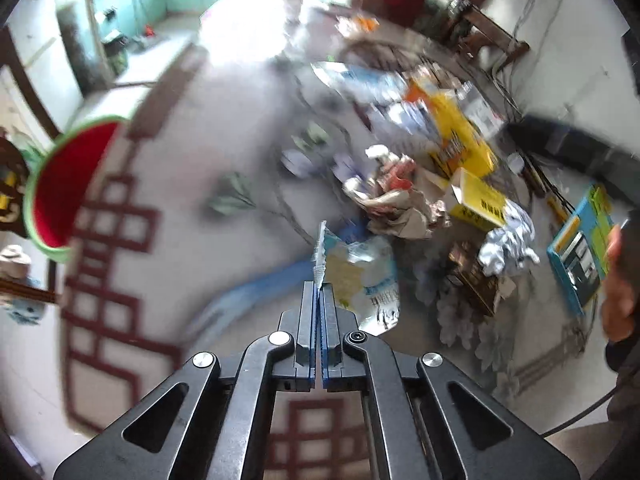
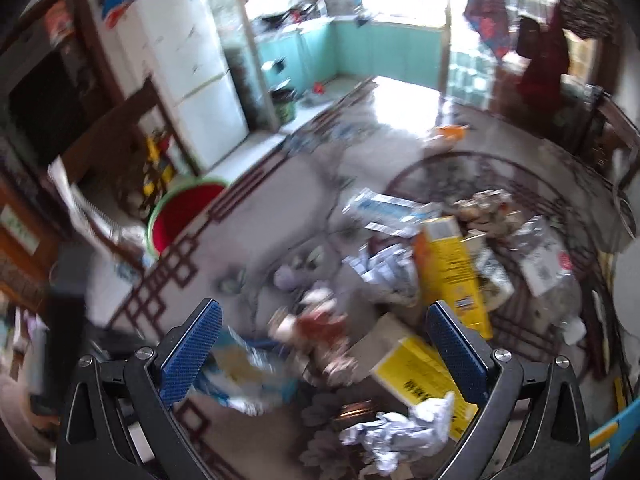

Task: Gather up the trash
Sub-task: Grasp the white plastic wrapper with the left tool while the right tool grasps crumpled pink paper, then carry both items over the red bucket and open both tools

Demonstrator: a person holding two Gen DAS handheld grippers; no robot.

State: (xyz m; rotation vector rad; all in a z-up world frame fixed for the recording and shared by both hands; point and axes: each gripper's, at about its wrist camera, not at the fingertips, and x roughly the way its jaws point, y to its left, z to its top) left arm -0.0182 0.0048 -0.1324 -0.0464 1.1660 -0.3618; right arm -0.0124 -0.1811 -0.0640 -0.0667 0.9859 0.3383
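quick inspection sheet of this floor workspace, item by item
surface: patterned floor with dark red lattice border, motion-blurred.
job's things: plastic bag pinched by its edge in the left gripper; red basin with green rim to the left.
clutter: yellow boxes, crumpled foil, crumpled paper in a loose pile.
grippers: left shut on the bag; right gripper open, above the pile.
cables: wires along the wall.
surroundings: white fridge, teal cabinets, hanging clothes.
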